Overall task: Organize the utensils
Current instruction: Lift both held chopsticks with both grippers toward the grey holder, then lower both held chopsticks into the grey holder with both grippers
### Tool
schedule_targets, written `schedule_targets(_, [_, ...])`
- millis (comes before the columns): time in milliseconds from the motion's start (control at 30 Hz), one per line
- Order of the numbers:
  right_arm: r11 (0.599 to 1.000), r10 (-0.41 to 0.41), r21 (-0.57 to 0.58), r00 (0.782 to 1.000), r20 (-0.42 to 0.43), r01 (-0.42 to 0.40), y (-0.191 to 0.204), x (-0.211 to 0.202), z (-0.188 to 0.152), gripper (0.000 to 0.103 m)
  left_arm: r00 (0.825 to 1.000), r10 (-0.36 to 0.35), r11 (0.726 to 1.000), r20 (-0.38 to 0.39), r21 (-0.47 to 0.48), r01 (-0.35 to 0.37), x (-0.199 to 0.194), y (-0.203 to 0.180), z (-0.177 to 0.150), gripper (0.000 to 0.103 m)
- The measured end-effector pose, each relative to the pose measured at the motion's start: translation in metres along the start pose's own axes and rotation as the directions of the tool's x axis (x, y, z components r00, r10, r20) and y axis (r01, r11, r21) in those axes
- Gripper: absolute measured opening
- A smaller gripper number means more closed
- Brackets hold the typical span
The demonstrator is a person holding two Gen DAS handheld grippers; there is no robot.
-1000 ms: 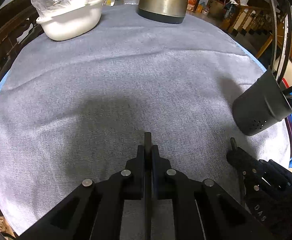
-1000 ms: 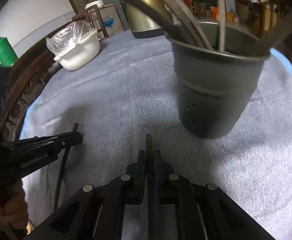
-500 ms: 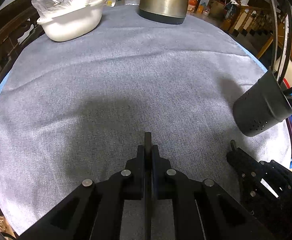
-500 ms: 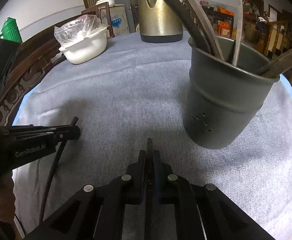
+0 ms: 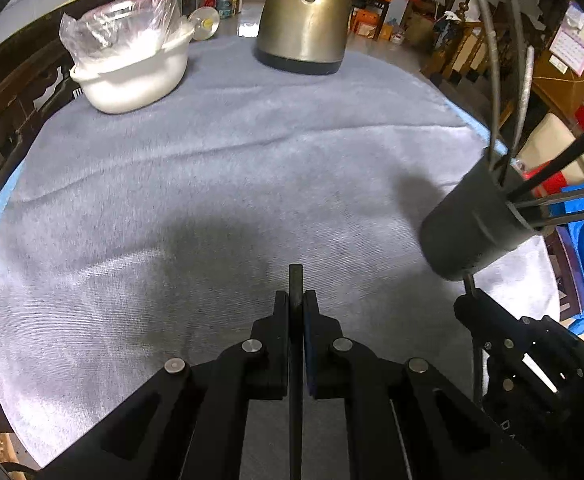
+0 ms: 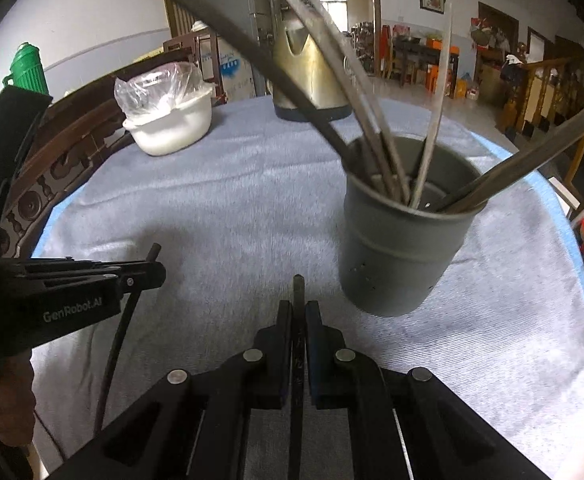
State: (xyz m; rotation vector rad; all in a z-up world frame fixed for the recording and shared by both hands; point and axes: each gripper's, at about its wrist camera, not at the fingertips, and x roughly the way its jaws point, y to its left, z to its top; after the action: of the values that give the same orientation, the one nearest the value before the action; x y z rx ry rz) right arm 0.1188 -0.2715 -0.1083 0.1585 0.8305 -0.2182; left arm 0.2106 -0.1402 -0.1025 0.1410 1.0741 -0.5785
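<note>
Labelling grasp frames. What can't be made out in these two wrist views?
- Left gripper: its dark stick runs back under the body; length hidden.
- Right gripper: same for its stick.
- Holder: utensil ends hidden inside, tops cut off by frame.
- Holder motion-blurred in left view.

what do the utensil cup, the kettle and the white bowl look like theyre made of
Utensil cup: likely metal with a matte dark grey coat; thin rolled rim, pressed ridge, small punched holes.
Kettle: brushed steel with a brassy tint, judging by its soft streaked shine, on a dark base.
White bowl: glossy white, plastic or ceramic; the look leaves it open. A clear plastic bag sits in it.
</note>
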Motion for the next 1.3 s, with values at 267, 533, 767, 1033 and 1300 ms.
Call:
schedule_targets(267, [0.998,0.056,0.021,0.998,0.038,-0.056,-0.004,-0.026,0.002,0.008,0.997,-0.026,1.000,0.070,0.005,0.026,-0.037,-0.007,-0.005,0.007])
schedule_targets(533, [0.959,0.246,0.113,0.960,0.132,-0.261,-0.031,-0.065,0.005,0.007,0.971,-0.092,0.994,0.220,-0.036,0.102,-0.095,0.001,-0.010,0.007])
schedule_targets(767, [0.940,0.296,0.090,0.920,0.257,-0.328,-0.040,-0.107,0.007,0.007,0.914,-0.138,0.984,0.380,-0.054,0.171,-0.152,0.000,-0.018,0.007])
schedule_targets(1033, [0.957,0.261,0.065,0.938,0.229,-0.282,-0.041,-0.114,0.011,0.007,0.886,-0.131,0.986,0.446,-0.034,0.163,-0.176,-0.009,-0.019,0.007])
schedule_targets(1300, [0.963,0.203,0.180,0.979,0.000,-0.200,-0.056,-0.041,-0.003,0.010,0.895,-0.117,0.985,0.431,-0.062,0.159,-0.166,-0.002,-0.039,0.007])
